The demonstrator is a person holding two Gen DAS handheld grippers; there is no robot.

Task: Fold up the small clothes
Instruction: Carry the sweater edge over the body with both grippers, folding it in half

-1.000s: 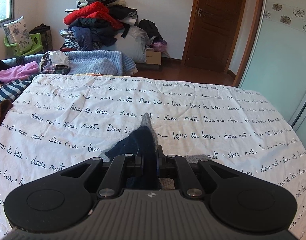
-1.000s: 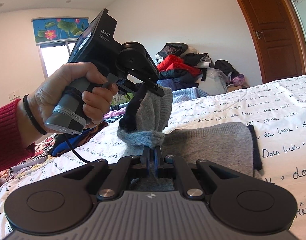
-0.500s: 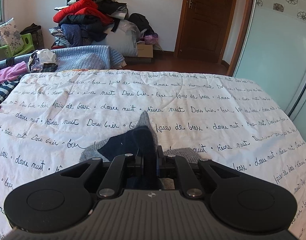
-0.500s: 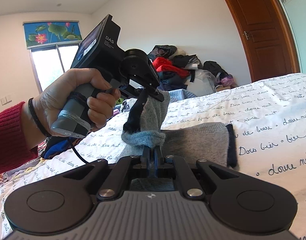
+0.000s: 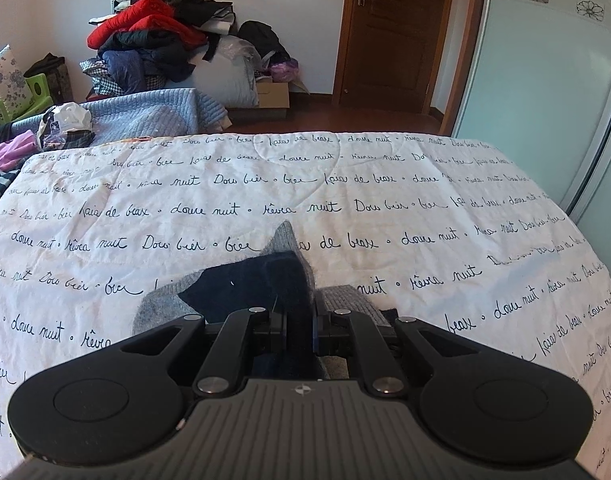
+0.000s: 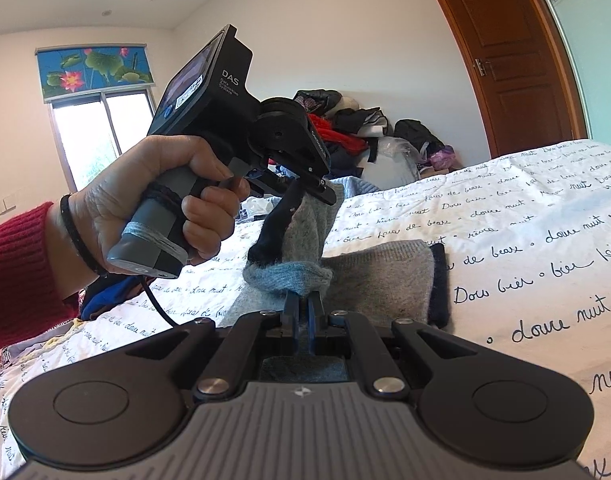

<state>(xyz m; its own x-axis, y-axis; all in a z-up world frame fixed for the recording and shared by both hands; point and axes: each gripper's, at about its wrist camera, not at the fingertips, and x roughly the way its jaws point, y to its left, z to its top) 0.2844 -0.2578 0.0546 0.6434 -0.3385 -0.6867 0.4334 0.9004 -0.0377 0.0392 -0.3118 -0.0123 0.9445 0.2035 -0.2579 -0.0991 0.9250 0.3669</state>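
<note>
left gripper (image 6: 305,192): clamped on grey sock (image 6: 381,276), toe end carried lower | right gripper (image 6: 301,312): clamped on fold | fold closing toward bedspread (image 5: 385,200)

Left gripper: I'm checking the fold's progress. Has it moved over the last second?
Yes. In the right wrist view the left gripper, shut on the grey sock, has shifted right, toward the wooden door.

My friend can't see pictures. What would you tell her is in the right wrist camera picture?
Two grippers hold a grey sock with dark trim above a white bedspread with writing. The right gripper pinches its fold; a hand holds the left gripper, clamped on its raised end.
</note>
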